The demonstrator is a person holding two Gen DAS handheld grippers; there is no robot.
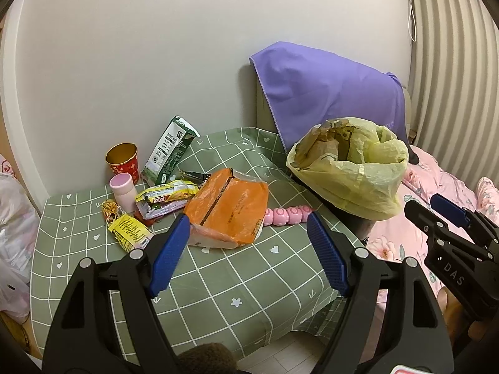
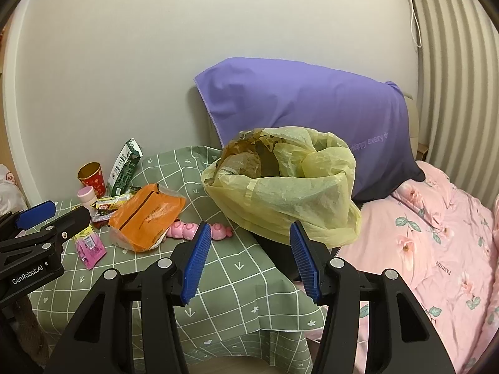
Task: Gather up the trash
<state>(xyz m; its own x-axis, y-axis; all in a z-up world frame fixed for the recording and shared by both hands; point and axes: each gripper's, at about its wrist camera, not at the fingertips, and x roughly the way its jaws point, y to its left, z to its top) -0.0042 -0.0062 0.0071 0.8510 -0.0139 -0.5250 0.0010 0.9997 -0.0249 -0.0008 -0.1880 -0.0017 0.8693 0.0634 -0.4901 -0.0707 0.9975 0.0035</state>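
Note:
Trash lies on a small table with a green checked cloth: an orange plastic packet, a green milk carton, a red paper cup, a pink-lidded bottle and several snack wrappers. A bin lined with a yellow bag stands at the table's right edge; it also shows in the right wrist view. My left gripper is open and empty, just in front of the orange packet. My right gripper is open and empty, near the bin.
A pink segmented toy lies between the packet and the bin. A purple cloth hangs behind the bin. A bed with pink floral bedding is on the right. White plastic bags sit at the far left.

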